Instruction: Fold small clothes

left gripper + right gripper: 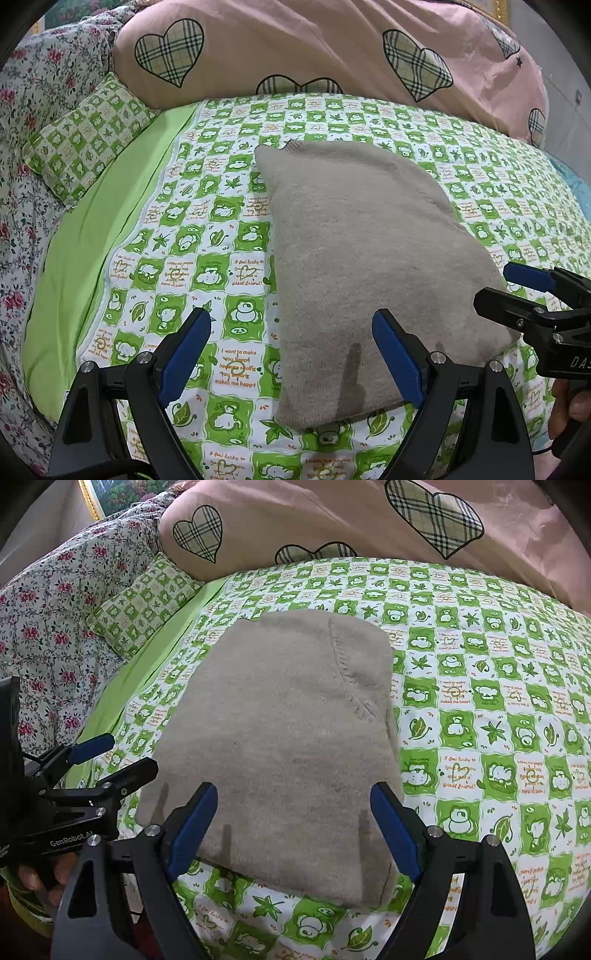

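A beige knitted garment [354, 258] lies folded flat on the green-and-white patterned sheet [192, 236]; it also shows in the right wrist view [280, 738]. My left gripper [291, 354] is open and empty, just above the garment's near left edge. My right gripper [293, 830] is open and empty over the garment's near edge. The right gripper also shows in the left wrist view [517, 291] at the garment's right side. The left gripper shows in the right wrist view [118, 757] at the garment's left side.
A pink duvet with plaid hearts [332, 48] lies along the far side of the bed. A small matching green pillow [88, 136] and a floral quilt [33, 110] lie at the left. A plain green sheet strip [110, 221] runs beside them.
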